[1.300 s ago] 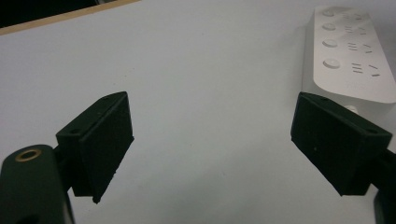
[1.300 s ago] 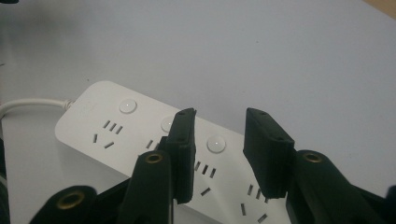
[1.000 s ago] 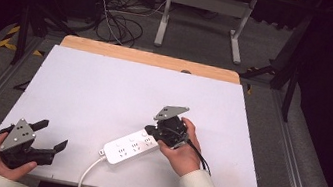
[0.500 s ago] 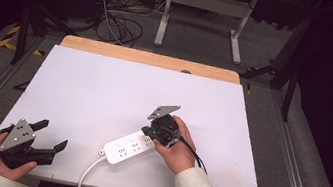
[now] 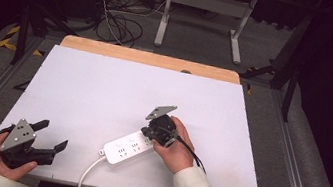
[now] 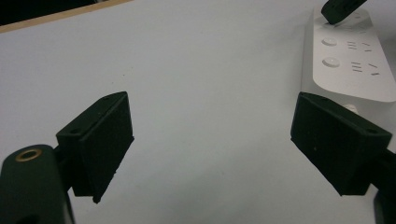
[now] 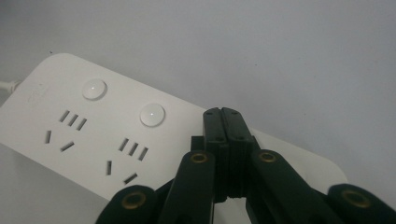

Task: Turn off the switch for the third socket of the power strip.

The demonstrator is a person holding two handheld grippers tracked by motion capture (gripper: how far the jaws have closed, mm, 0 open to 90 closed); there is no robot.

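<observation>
Right gripper tip-down on power strip

Lab/workshop: white test table, floor cables, metal frames.

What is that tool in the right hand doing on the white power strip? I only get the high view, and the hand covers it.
Observer: In the right gripper view, the right gripper has its jaws shut flat together with nothing between them. The tips are over the top face of the power strip.
Operator: Over a socket?
Observer: No. They are roughly in line with the round buttons, just past the second one. What lies under the tips is hidden.
Operator: And the other tool?
Observer: The left gripper view shows the left gripper with its jaws wide apart and only bare table between them.
</observation>
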